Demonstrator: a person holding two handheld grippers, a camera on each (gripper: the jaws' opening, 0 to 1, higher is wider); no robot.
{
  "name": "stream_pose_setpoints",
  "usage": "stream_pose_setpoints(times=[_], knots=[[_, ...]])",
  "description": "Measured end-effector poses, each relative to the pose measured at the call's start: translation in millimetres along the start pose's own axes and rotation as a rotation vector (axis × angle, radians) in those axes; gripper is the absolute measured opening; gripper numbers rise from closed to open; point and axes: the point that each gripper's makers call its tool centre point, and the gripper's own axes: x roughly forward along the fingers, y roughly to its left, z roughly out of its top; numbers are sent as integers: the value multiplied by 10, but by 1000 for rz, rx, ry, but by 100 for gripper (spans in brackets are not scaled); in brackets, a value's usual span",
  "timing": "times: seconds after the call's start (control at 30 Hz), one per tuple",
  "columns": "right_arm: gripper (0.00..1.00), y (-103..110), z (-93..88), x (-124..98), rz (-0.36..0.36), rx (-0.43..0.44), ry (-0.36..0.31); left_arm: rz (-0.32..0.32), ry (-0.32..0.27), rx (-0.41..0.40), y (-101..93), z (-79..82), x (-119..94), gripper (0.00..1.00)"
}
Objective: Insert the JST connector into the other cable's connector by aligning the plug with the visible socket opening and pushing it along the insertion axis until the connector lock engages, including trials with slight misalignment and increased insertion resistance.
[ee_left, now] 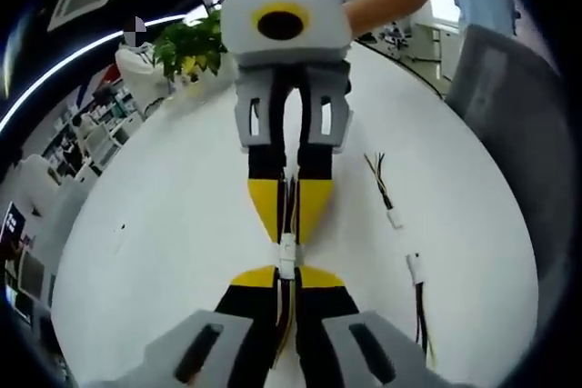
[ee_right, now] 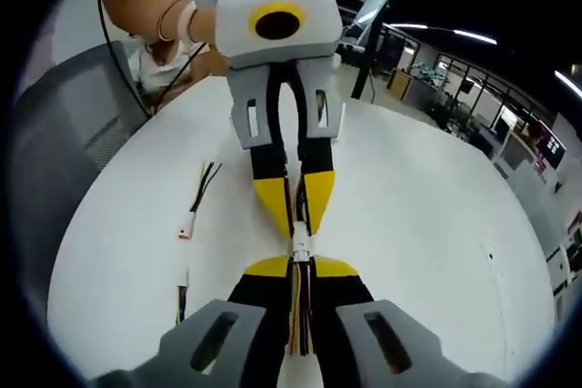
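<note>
The two white JST connectors [ee_left: 287, 254] are joined tip to tip above the white surface [ee_left: 164, 224]. Each cable is pinched by closed fingers: the left gripper [ee_left: 287, 279] and the right gripper [ee_right: 301, 265]. Two spare cables [ee_left: 400, 224] are left lying nearby.
</note>
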Motion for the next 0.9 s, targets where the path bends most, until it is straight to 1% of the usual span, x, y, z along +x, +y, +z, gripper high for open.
stream_pose_setpoints(times=[0.17,0.33,0.57,0.67,0.77,0.9], knots=[[3,2,-34,48,12,10,1,-11,6,-7,-12,-37,19,0],[3,20,-87,109,24,30,9,-32,12,-30,-33,-102,73,0],[3,59,-140,136,42,52,20,-47,26,-31,-84,-125,105,0],[3,46,-142,136,42,71,15,-43,25,-51,-71,-127,90,0],[4,45,-140,141,43,87,11,-50,21,-109,-66,-137,80,0],[4,48,-139,150,39,100,10,-50,14,-127,-58,-151,80,0]])
